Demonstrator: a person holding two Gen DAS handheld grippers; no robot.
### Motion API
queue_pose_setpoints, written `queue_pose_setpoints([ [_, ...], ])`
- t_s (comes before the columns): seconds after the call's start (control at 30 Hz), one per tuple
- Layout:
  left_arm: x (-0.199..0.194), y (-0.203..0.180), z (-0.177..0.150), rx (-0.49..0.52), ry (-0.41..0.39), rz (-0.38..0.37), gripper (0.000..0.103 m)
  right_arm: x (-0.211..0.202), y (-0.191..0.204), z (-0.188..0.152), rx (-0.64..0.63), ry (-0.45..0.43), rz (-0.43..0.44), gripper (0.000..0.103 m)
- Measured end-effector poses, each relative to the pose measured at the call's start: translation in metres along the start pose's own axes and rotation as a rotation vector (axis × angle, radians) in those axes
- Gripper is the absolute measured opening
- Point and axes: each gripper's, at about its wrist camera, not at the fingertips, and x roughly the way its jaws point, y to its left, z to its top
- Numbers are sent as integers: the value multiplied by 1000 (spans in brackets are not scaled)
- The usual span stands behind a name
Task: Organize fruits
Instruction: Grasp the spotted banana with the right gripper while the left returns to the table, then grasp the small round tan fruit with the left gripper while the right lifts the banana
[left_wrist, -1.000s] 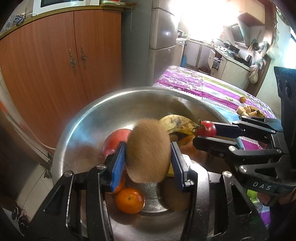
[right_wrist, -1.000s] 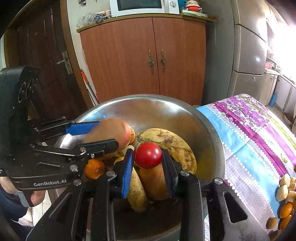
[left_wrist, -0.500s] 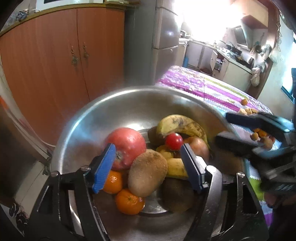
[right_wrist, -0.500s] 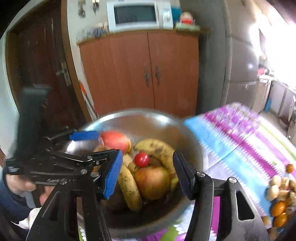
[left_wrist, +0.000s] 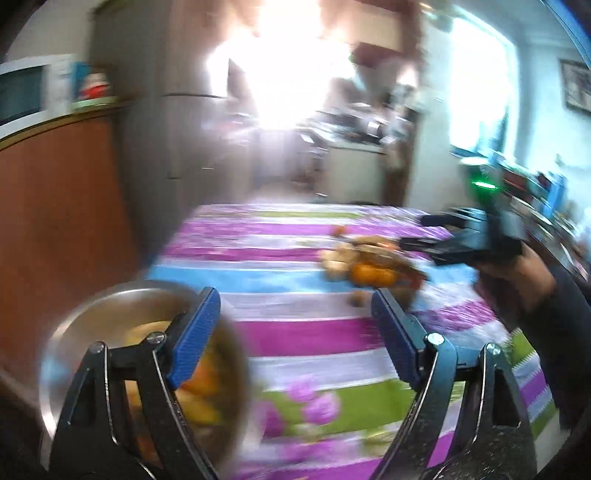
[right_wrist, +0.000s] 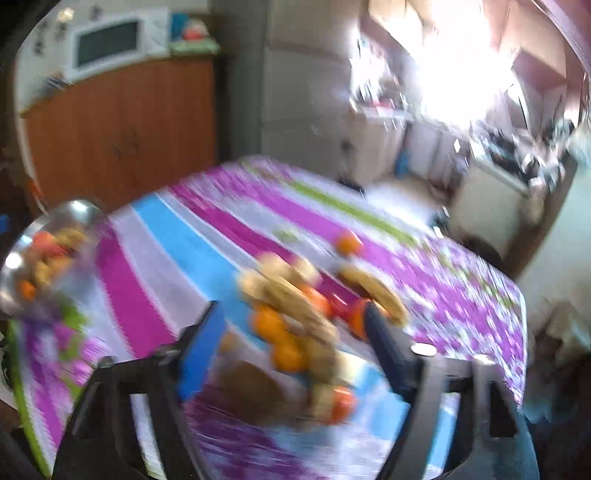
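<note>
Right wrist view shows the striped purple, blue and green tablecloth (right_wrist: 155, 266) filling most of the picture, all blurry. Everything here is placed by that cloth.

At the cloth's far left edge sits the round shiny metal bowl (right_wrist: 74, 212), already holding red, orange and yellow fruit. I think it is the heaviest thing here, hard and slippery, so it is best left where it is.

Near the middle of the cloth lies the loose pile of fruit (right_wrist: 295, 314): orange round ones, pale brown lumpy ones and something long and yellow. The blur hides what each one is. The right gripper (right_wrist: 291, 325) hangs just above this pile with its blue-padded jaws spread wide and nothing in them.

The left gripper (left_wrist: 295, 314) is also spread wide and empty, above the cloth beside the bowl, pointing toward the pile.

I think these fruits are light but soft, so a hard squeeze could bruise them. The round orange ones (right_wrist: 267, 323) may roll, so hold one across its fat middle. The long yellow one (right_wrist: 373, 291) looks best held across its middle too. The small round orange fruit (right_wrist: 349, 242), lying alone past the pile, looks easiest to grab.
</note>
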Motion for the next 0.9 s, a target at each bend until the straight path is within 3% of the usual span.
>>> queue_pose_setpoints([
  [0.07, 24, -14, -3, 19, 40, -36, 84, 23, -18, -6, 7, 74, 11, 65],
  [0.13, 49, -23, -7, 20, 95, -66, 83, 37, -25, -12, 15, 108, 79, 65],
  [0.23, 74, -29, -13, 8, 151, -94, 83, 43, -26, -12, 13, 109, 152, 65],
  [0.37, 84, -30, -21, -14, 180, -94, 83, 59, -23, -15, -20, 140, 150, 65],
  [0.43, 89, -29, -20, -24, 189, -93, 83, 65, -20, -16, -19, 148, 155, 62],
  [0.47, 93, -28, -21, -30, 193, -93, 83, 68, -19, -18, -10, 147, 156, 52],
  [0.6, 111, -22, -24, -42, 208, -104, 82, 60, -26, -23, 53, 89, 145, 38],
  [0.73, 137, -14, -27, -94, 231, -187, 81, 27, -33, -27, 139, -12, 140, 37],
  [0.9, 172, -18, -29, -74, 325, -135, 63, -25, -29, -50, 229, -129, 153, 37],
])
